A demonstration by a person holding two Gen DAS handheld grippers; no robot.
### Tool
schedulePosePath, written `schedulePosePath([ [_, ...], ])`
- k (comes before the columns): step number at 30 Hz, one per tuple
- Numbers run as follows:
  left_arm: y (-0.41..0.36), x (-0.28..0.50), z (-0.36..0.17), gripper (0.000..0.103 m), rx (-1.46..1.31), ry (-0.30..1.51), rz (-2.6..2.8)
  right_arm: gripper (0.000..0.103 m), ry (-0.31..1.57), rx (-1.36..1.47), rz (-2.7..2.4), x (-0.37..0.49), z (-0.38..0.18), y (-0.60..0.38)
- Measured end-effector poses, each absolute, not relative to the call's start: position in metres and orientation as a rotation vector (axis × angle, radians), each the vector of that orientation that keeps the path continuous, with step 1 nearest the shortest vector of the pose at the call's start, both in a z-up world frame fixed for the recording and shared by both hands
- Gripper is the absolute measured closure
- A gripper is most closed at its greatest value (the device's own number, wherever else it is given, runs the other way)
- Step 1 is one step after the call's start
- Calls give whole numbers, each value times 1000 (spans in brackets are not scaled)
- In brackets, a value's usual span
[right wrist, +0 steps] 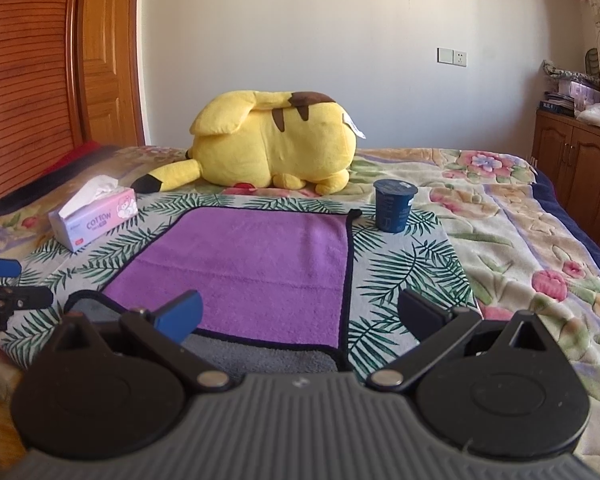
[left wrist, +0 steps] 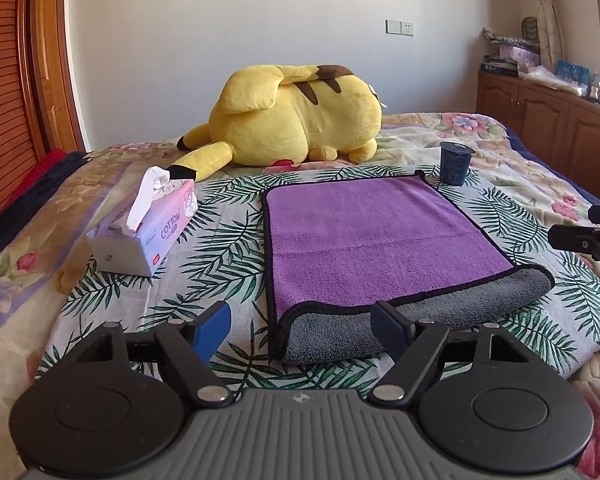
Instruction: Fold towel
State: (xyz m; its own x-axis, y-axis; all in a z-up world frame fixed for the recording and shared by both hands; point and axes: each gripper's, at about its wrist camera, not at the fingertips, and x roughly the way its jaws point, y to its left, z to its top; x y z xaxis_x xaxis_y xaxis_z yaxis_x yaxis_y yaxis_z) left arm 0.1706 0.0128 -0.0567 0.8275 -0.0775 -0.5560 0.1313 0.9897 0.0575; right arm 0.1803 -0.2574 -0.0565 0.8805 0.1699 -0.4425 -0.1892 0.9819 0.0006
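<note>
- The left tongs [left wrist: 302, 320] hang wide and hold nothing, just short of the towel's near left corner.
- The right tongs [right wrist: 300, 314] are also wide and hold nothing, above the near right corner.
- The towel [left wrist: 364, 232] lies flat on the bed [left wrist: 532, 152], purple side up, with its near edge curled over so the grey underside shows.
- Judgement: the fold has barely begun. Each pair of tongs should close on one near corner, catching both the curled layer and the black hem, then lift together and carry the edge evenly toward the far hem.
- Further off, a tissue box [left wrist: 148, 228] sits to the left and a dark cup [left wrist: 456, 163] just past the far right corner; keep the fold clear of the cup.
- A yellow plush toy [left wrist: 296, 120] lies beyond.
</note>
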Motion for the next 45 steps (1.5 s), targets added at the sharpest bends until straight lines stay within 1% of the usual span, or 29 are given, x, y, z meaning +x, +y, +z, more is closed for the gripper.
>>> schedulePosePath([
  [9, 13, 194, -69, 44, 112, 622, -131, 0, 504, -57, 191, 195, -67, -259],
  [11, 14, 199, -72, 46, 103, 634, -137, 0, 519, -60, 188, 198, -71, -260],
  [16, 19, 211, -76, 61, 65, 666, -157, 0, 553, -55, 188, 205, -78, -263],
  [20, 23, 220, -80, 65, 35, 695, -186, 0, 582, -50, 194, 211, -83, -265],
  [24, 27, 227, -82, 73, 9, 711, -199, 1, 610, -41, 200, 216, -88, -267],
  [27, 29, 229, -86, 82, -2, 730, -204, 15, 644, -28, 212, 220, -93, -269],
  [31, 29, 231, -91, 95, 7, 757, -202, 17, 679, -8, 225, 222, -98, -270],
  [35, 30, 231, -93, 98, 13, 764, -206, 24, 701, 16, 251, 223, -99, -272],
  [45, 26, 229, -95, 98, 29, 779, -214, 43, 746, 59, 300, 227, -99, -277],
])
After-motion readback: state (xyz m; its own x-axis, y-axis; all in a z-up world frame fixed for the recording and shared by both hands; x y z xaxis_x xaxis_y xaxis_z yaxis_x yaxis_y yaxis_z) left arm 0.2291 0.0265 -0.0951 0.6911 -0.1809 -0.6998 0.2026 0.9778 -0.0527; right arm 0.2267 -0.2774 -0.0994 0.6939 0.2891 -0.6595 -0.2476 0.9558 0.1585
